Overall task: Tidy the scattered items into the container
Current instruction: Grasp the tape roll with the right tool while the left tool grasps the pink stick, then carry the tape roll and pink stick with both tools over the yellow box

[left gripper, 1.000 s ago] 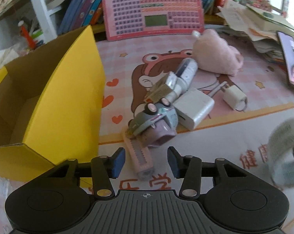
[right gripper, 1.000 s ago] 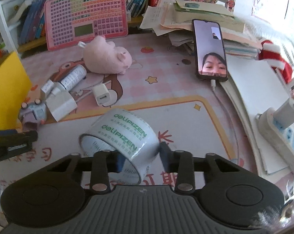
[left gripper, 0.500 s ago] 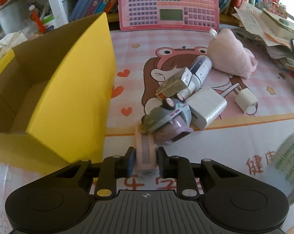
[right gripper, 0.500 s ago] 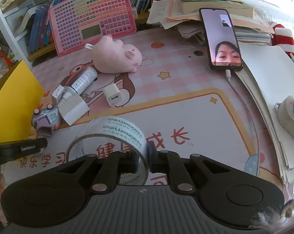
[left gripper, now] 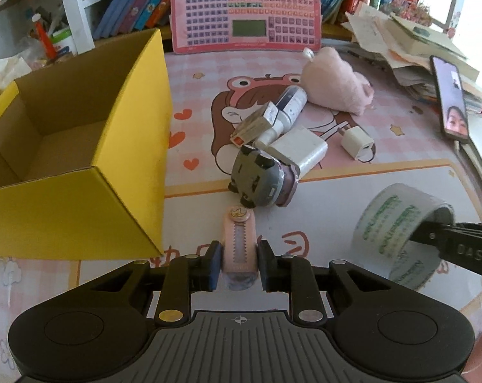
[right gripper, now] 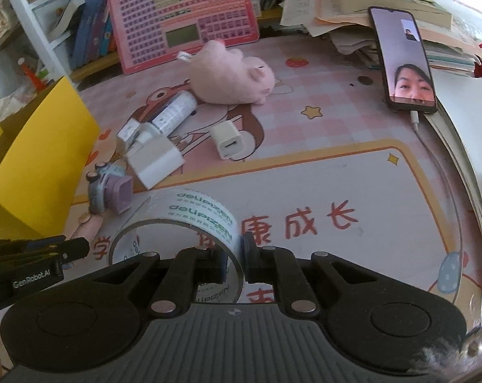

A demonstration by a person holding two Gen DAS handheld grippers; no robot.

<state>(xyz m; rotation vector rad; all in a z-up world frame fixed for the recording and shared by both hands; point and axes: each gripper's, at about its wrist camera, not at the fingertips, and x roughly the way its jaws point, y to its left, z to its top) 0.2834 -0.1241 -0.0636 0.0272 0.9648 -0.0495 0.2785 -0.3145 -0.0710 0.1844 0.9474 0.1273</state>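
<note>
My left gripper [left gripper: 239, 265] is shut on a pink utility knife [left gripper: 239, 239], pads pressing its two long sides, just right of the open yellow cardboard box [left gripper: 81, 210]. My right gripper [right gripper: 239, 261] is shut on the wall of a clear tape roll [right gripper: 202, 220], one finger inside the ring and one outside. The same tape roll [left gripper: 391, 223] shows at the right of the left wrist view. On the mat lie a grey toy car [left gripper: 257, 175] tipped on a purple piece, a big white charger [left gripper: 300, 150], a small charger [left gripper: 357, 143], a tube [left gripper: 290, 102] and a pink plush pig [left gripper: 335, 86].
A pink toy keyboard [right gripper: 183, 16] leans against the bookshelf at the back. A phone [right gripper: 403, 60] on a cable rests against stacked papers at the right. The yellow box [right gripper: 40, 166] stands at the left with its inside bare. My left gripper [right gripper: 49, 252] sits close beside the tape.
The left jaws closed on the pink knife and drew it back from the toy car, which tipped to show its underside. The right jaws closed on the tape roll's wall.
</note>
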